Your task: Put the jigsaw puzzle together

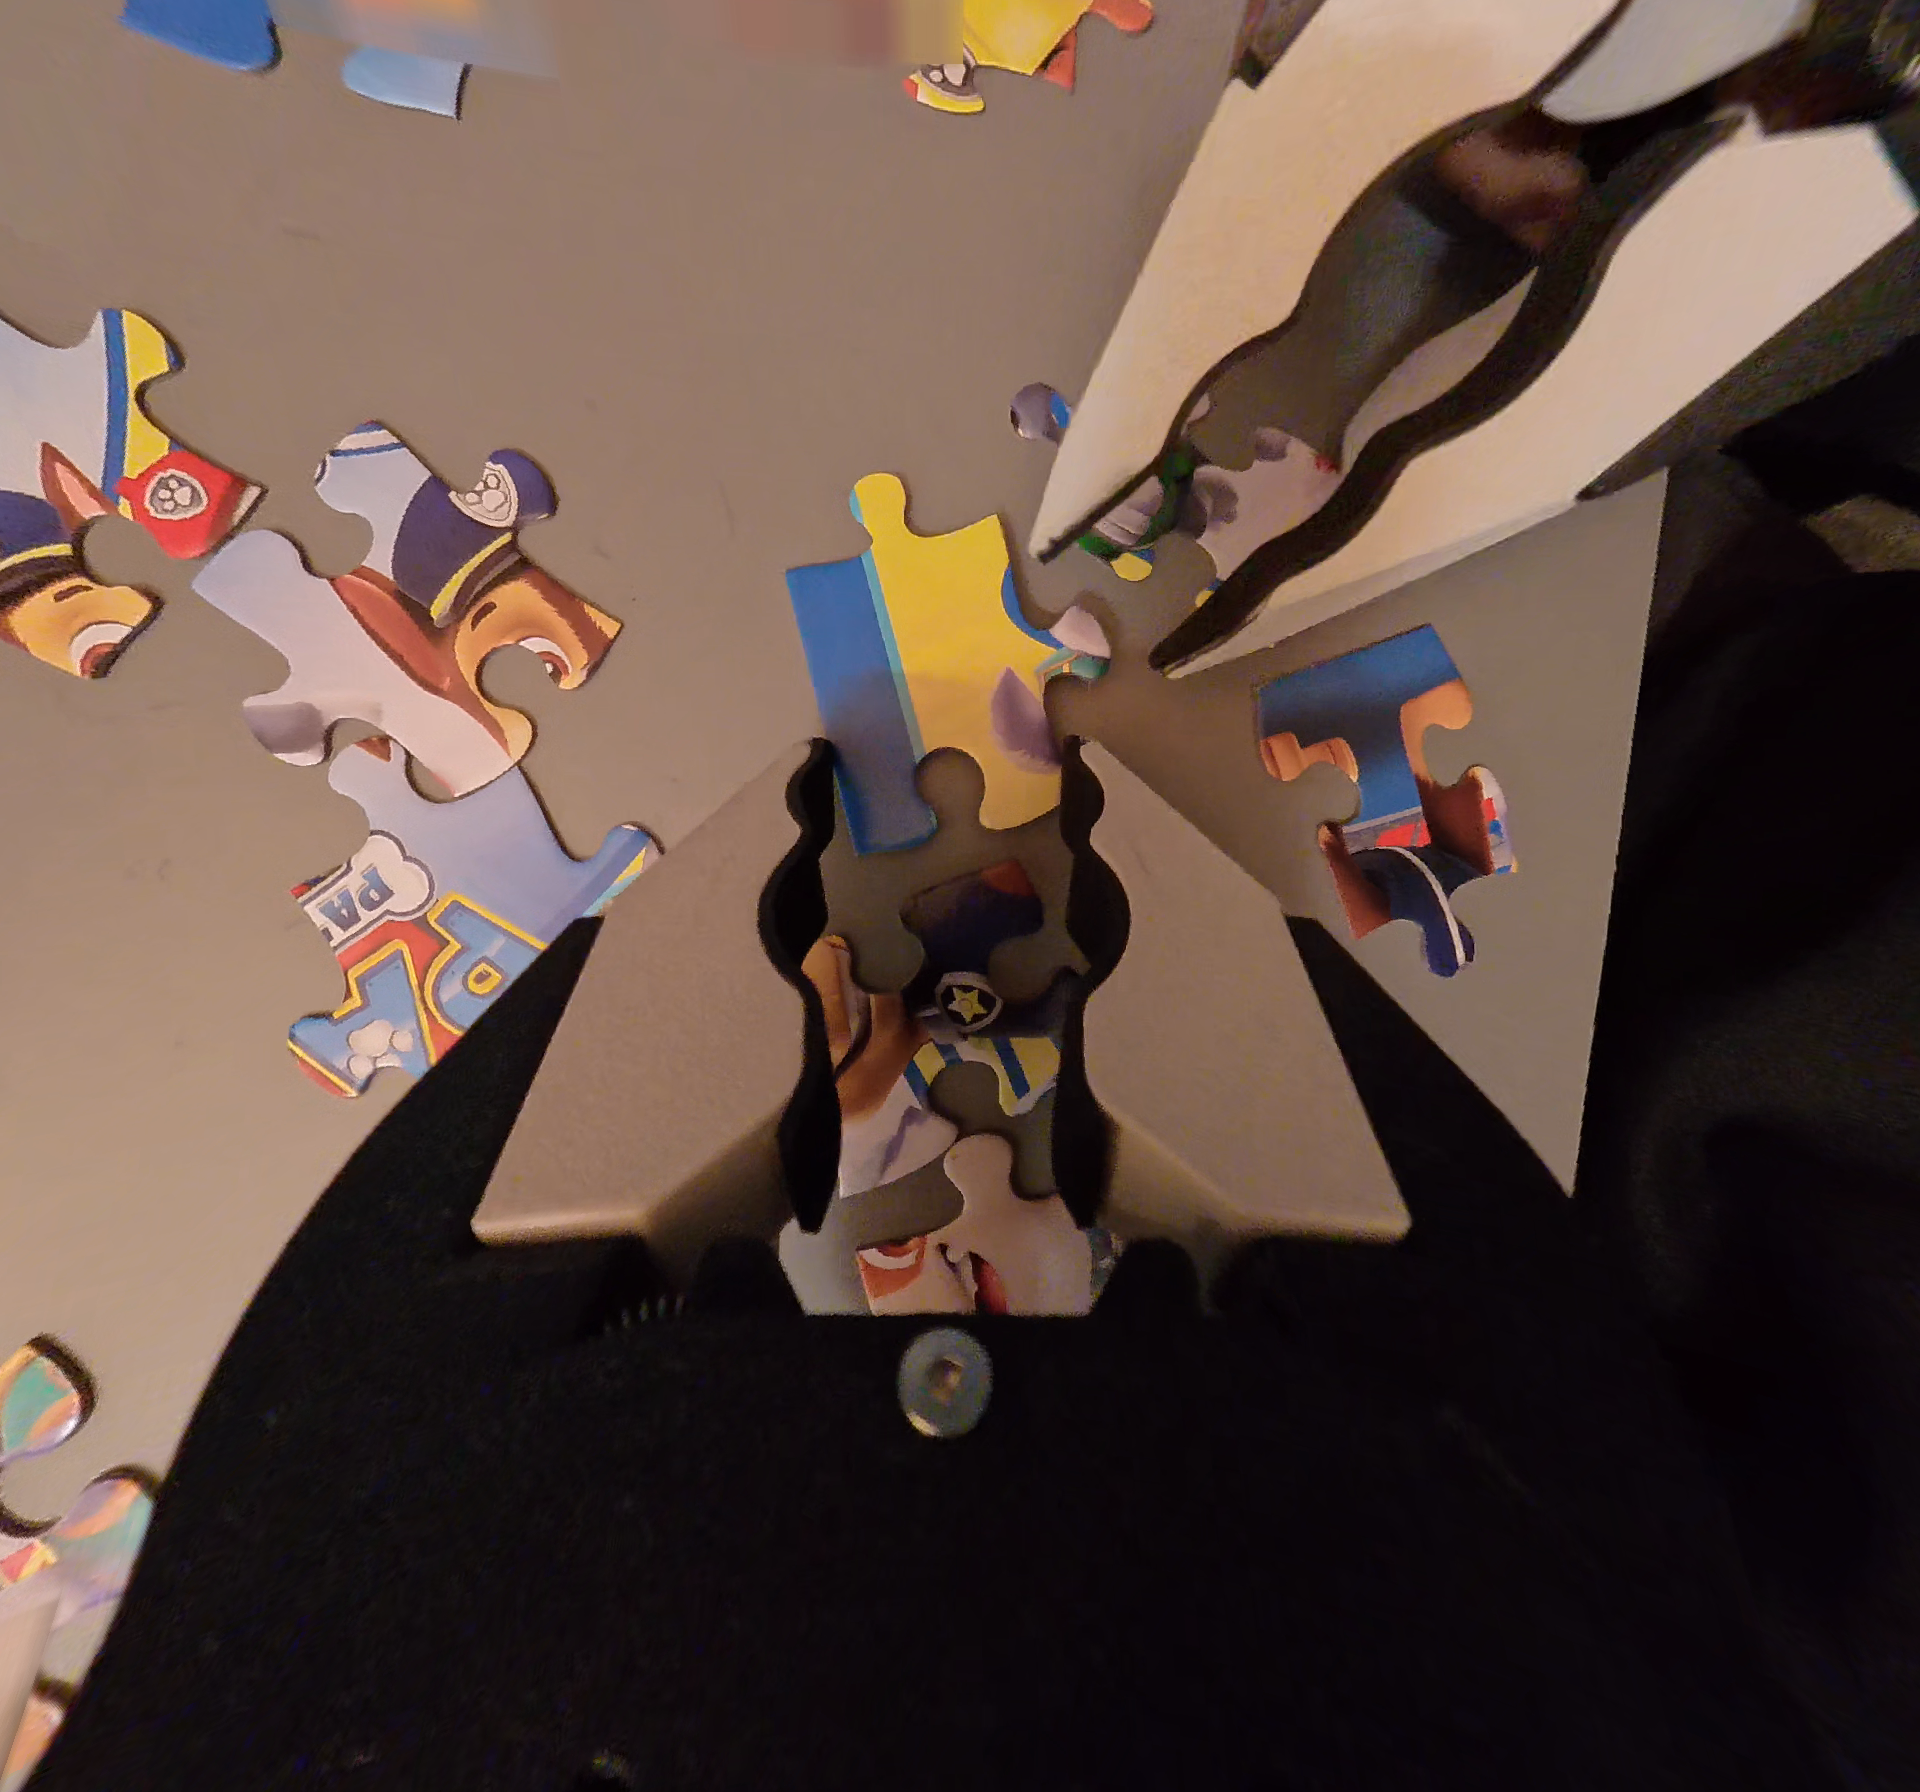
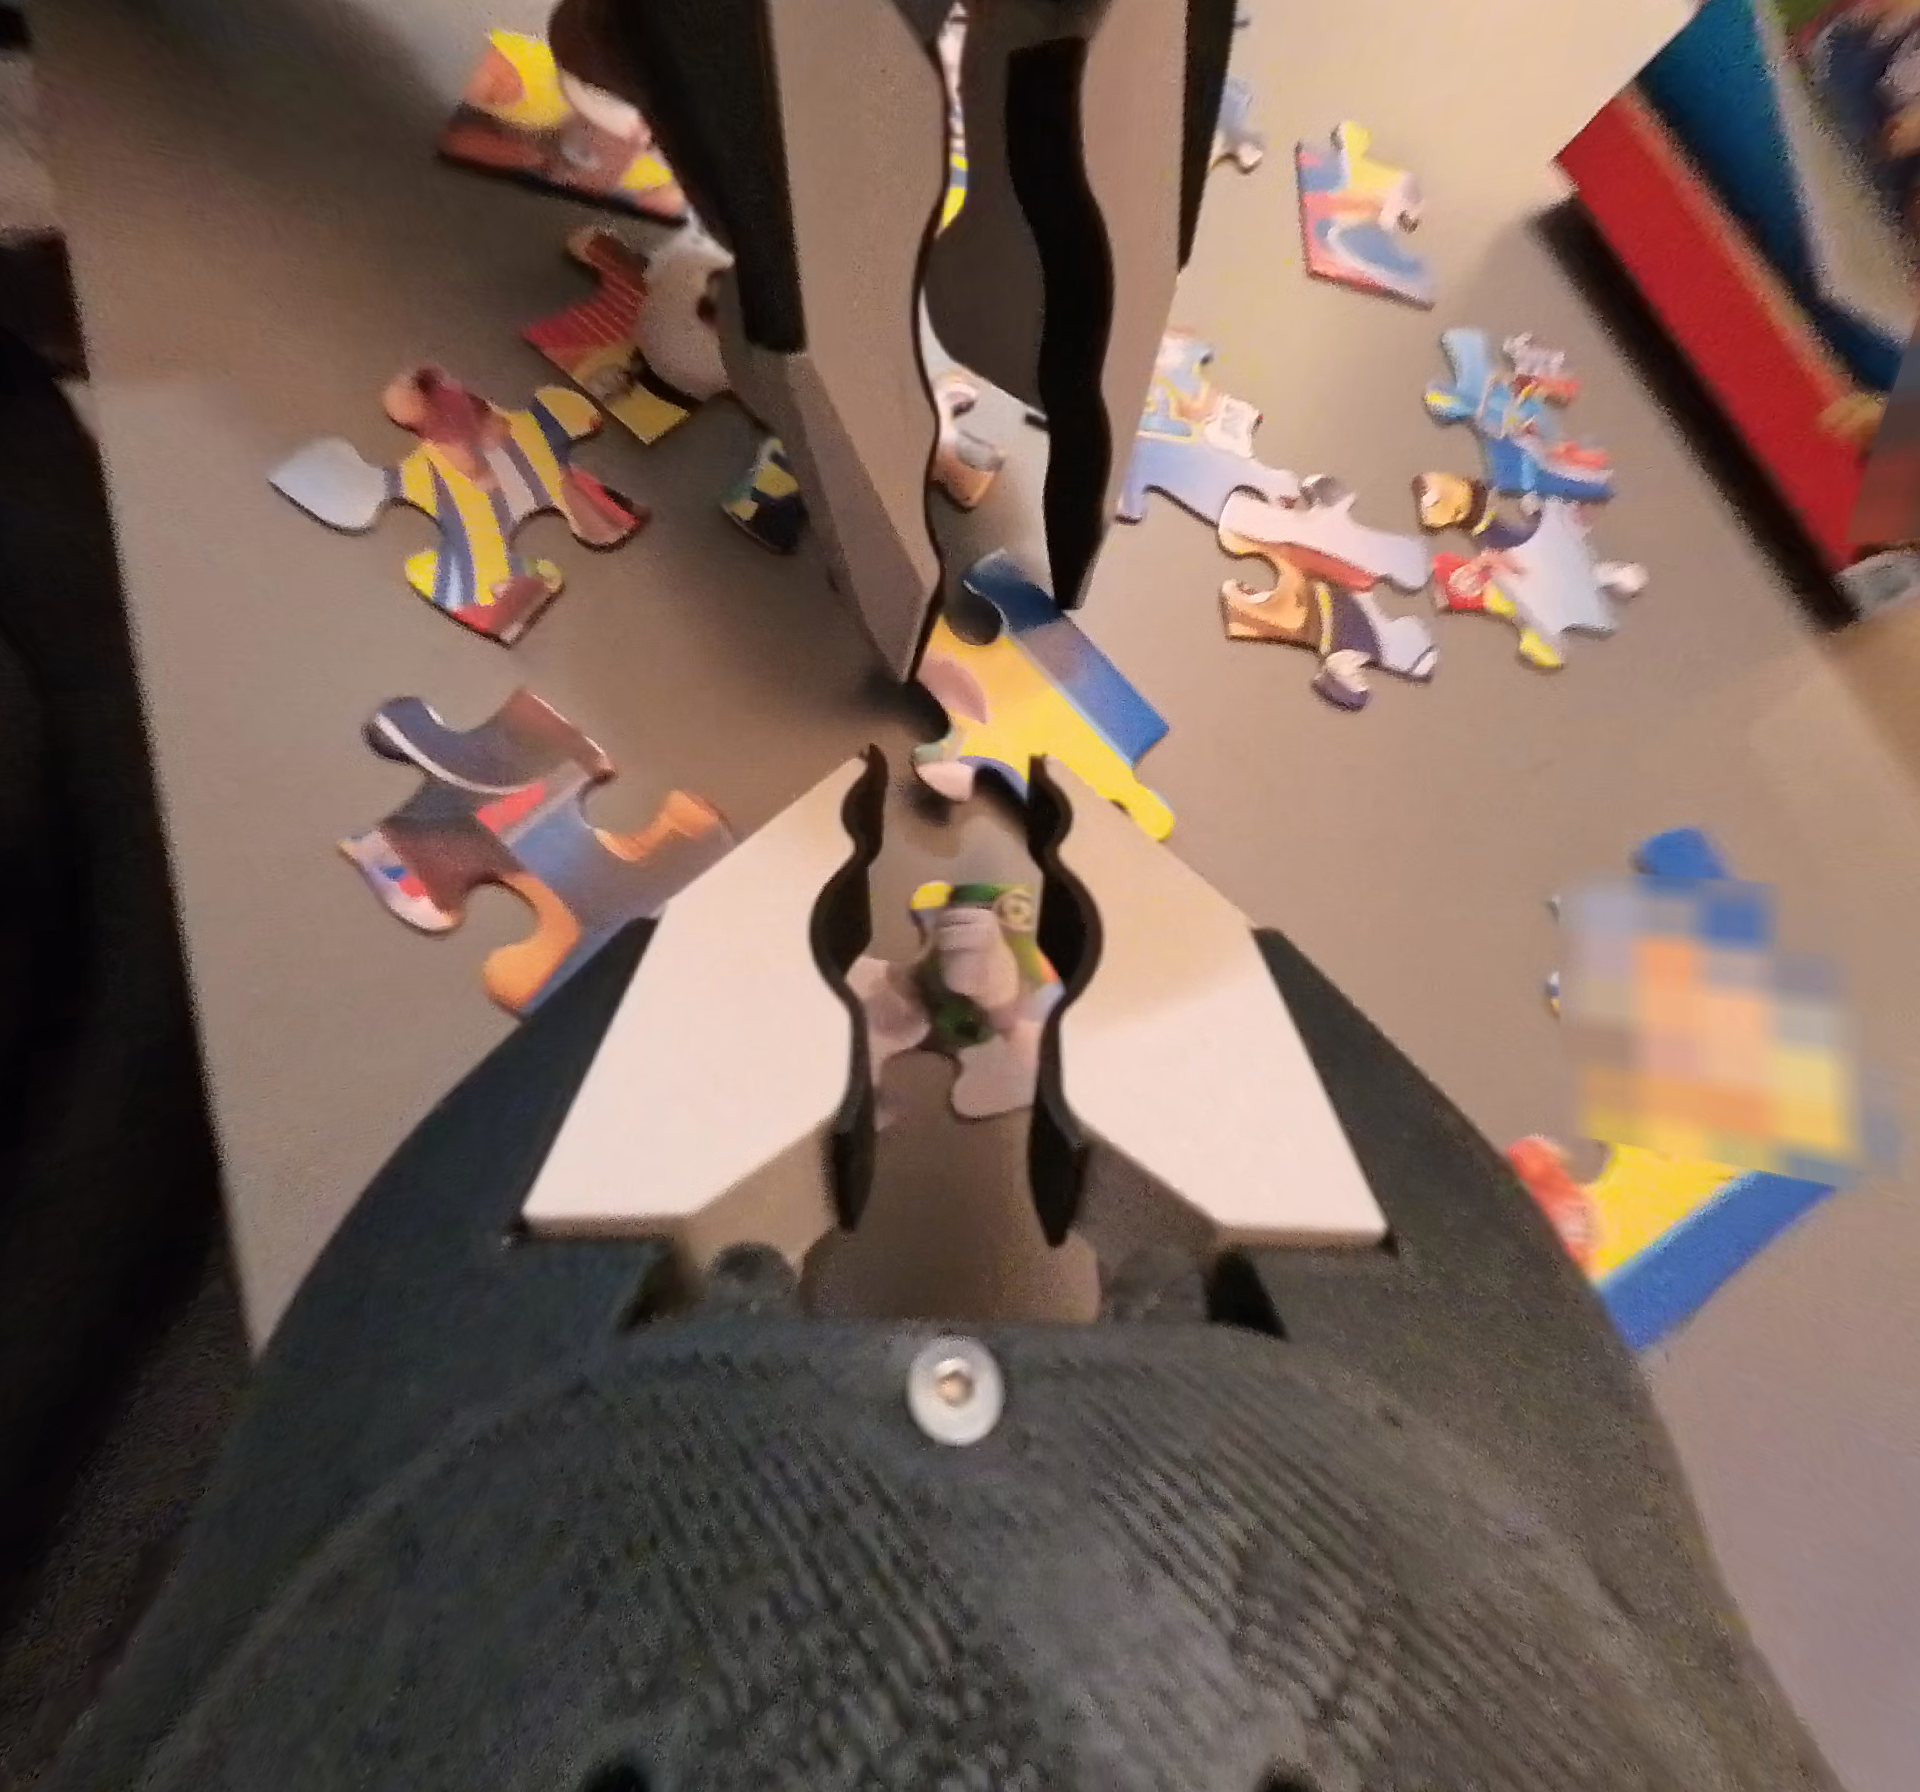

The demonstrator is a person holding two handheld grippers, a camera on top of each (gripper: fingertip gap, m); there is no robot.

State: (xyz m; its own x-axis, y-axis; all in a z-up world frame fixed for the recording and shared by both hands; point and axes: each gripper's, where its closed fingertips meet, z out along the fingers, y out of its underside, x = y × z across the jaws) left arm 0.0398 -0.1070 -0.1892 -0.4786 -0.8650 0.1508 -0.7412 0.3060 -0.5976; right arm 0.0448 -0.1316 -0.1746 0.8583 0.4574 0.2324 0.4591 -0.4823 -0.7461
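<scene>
The table (image 1: 644, 308) is a smooth, matt grey-beige surface with faint scuffs. The puzzle pieces look like flat printed cardboard with a slight sheen, among them the yellow-and-blue piece (image 1: 935, 662) at the centre and the piece with a dog in a cap (image 1: 447, 599) to the left. Both grippers have pale, matt, smooth fingers (image 1: 644, 1067) edged with wavy black pads (image 1: 800, 911). The right gripper's body (image 2: 935, 1586) is dark plastic with a fine ribbed, rough texture, and carries a shiny metal screw (image 2: 954, 1394).
</scene>
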